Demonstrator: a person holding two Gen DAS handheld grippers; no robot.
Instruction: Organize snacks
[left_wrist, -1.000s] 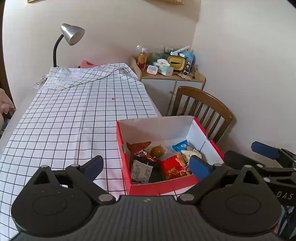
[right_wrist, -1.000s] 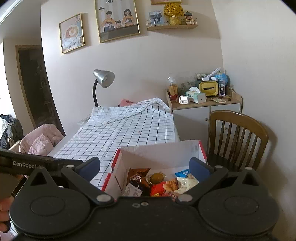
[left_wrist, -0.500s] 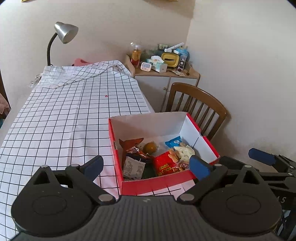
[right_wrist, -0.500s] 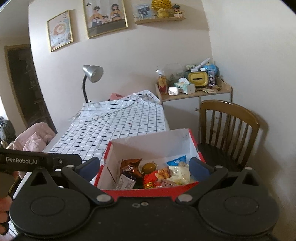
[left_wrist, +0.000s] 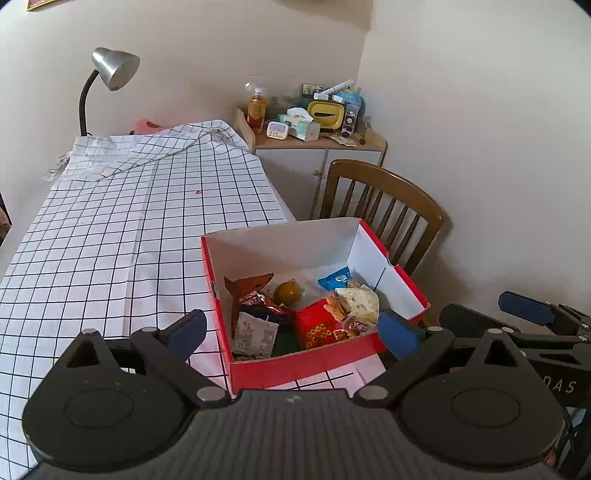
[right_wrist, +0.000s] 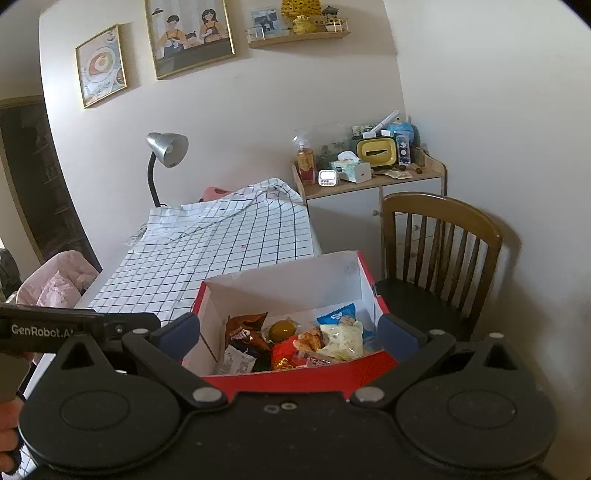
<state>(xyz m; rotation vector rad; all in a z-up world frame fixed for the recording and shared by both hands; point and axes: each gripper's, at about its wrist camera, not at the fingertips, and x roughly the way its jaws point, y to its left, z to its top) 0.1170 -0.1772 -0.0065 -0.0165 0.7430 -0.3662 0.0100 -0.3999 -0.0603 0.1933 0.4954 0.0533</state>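
Your left gripper (left_wrist: 291, 330) and right gripper (right_wrist: 290, 328) both hover empty, fingers apart, near the red cardboard box (left_wrist: 306, 360) of snack packets at the checked table's (left_wrist: 110, 240) corner; nudge it and it could tip off.

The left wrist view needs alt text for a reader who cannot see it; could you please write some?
An open red box of mixed snack packets sits on a table under a checked tablecloth, framed by the open, empty left hand-held gripper. A wooden chair, a cluttered cabinet and a desk lamp stand behind.
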